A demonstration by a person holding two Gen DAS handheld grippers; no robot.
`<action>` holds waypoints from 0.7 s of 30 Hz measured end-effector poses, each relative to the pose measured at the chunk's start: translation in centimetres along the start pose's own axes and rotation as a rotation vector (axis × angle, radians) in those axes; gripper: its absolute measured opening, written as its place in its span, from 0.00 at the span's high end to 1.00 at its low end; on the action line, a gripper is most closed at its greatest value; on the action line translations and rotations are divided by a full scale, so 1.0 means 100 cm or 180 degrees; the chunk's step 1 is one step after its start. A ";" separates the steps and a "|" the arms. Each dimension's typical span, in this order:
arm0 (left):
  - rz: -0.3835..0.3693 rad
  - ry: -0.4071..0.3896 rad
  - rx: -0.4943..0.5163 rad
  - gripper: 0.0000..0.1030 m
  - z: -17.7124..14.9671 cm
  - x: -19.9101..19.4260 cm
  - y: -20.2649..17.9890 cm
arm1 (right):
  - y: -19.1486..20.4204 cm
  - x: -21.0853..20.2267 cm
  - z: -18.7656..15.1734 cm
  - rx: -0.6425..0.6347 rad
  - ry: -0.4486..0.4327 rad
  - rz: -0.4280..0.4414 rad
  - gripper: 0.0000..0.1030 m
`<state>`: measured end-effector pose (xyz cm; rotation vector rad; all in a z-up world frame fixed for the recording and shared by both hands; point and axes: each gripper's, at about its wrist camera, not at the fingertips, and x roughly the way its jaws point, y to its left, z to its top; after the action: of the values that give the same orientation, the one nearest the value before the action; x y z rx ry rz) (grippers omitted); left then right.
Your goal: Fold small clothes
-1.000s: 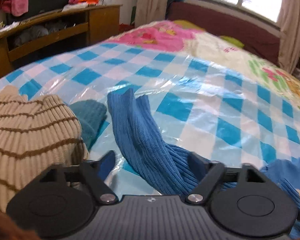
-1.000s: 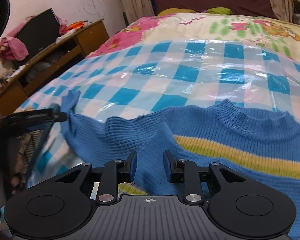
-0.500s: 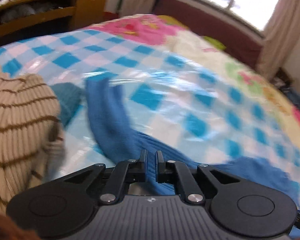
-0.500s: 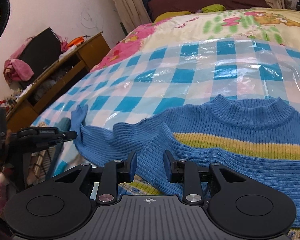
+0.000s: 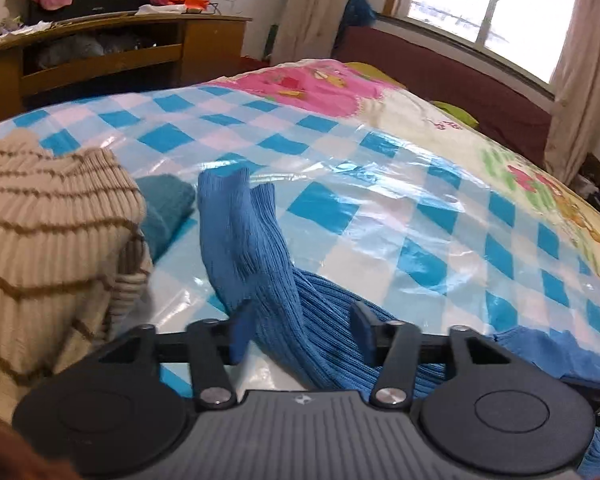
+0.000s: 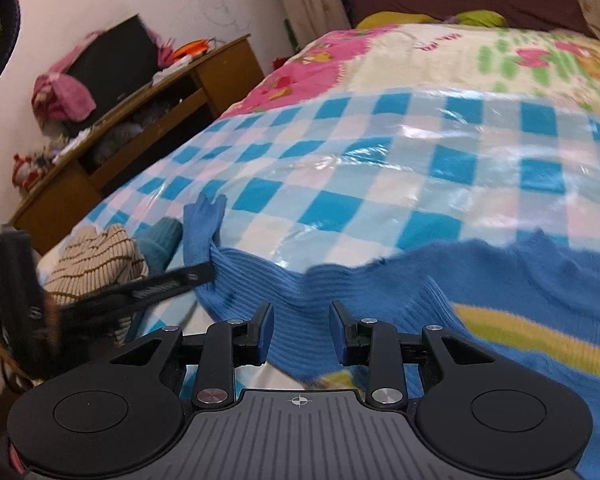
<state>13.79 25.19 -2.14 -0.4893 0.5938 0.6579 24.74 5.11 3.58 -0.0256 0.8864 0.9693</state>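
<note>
Blue ribbed sleeve (image 5: 256,248) of the sweater (image 6: 440,292) on the bed runs lengthwise straight ahead between the parted left tongs (image 5: 300,332), nearer than the right tongs (image 6: 300,330), also parted.

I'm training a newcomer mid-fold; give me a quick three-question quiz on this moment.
1. True or false: the left gripper is clamped shut on the blue sweater's sleeve.
2. Which stripe colour crosses the blue sweater? A yellow, B red, C white.
3. Fill in: the beige striped sweater lies to the ____ of the sleeve in the left wrist view.

Key: 1 false, its fingers straddle the sleeve, open; 2 A; 3 left.
</note>
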 end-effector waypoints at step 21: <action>-0.0399 0.0254 -0.0641 0.85 -0.022 0.013 0.055 | 0.084 0.162 0.080 -0.0127 0.0747 0.0524 0.63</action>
<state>10.11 28.21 -5.90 -0.7381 0.5695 0.5833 27.86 24.59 1.08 -0.1035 1.0976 1.1536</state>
